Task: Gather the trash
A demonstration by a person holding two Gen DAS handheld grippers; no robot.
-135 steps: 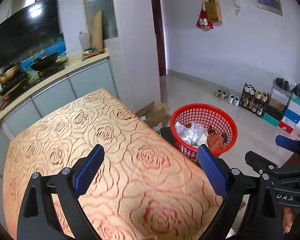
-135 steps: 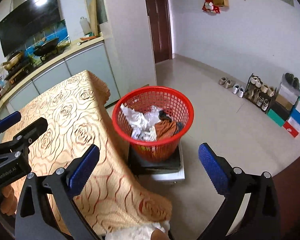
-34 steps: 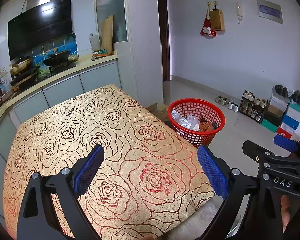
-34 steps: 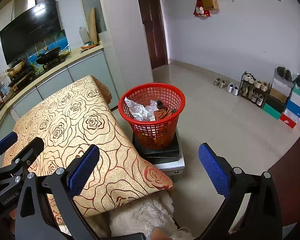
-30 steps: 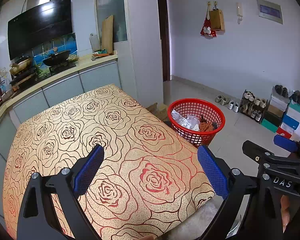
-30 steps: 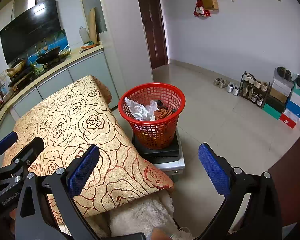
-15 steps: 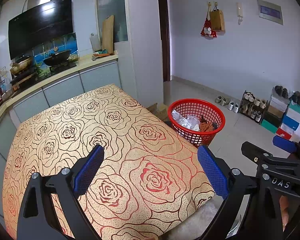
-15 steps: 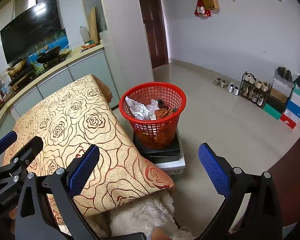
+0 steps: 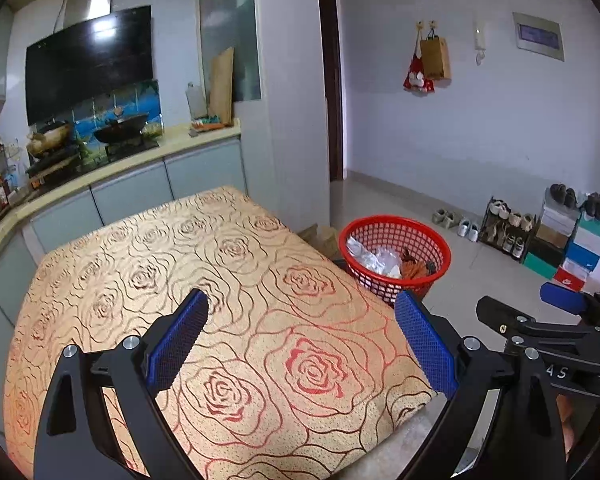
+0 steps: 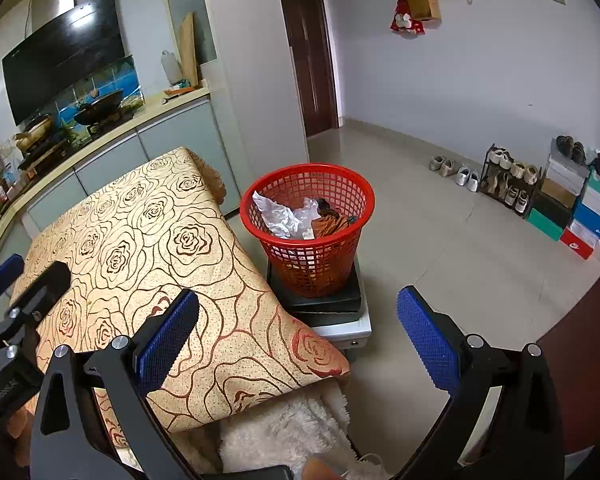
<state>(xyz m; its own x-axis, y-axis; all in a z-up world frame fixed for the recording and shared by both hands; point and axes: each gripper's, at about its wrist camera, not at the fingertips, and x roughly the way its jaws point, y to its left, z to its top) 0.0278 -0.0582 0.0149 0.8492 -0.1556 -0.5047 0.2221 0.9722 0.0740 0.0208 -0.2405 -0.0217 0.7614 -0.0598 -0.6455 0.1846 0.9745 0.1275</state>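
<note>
A: Both tongs idle? The left gripper (image 9: 300,332) and right gripper (image 10: 296,330) gape wide, holding nothing.

B: Yes. The rose tablecloth (image 9: 172,280) shows no litter; collecting looks finished. The red basket (image 10: 342,178), at the right gripper's twelve o'clock beside the table, holds crumpled white paper (image 10: 278,214) and brown scraps (image 10: 332,222).
</note>
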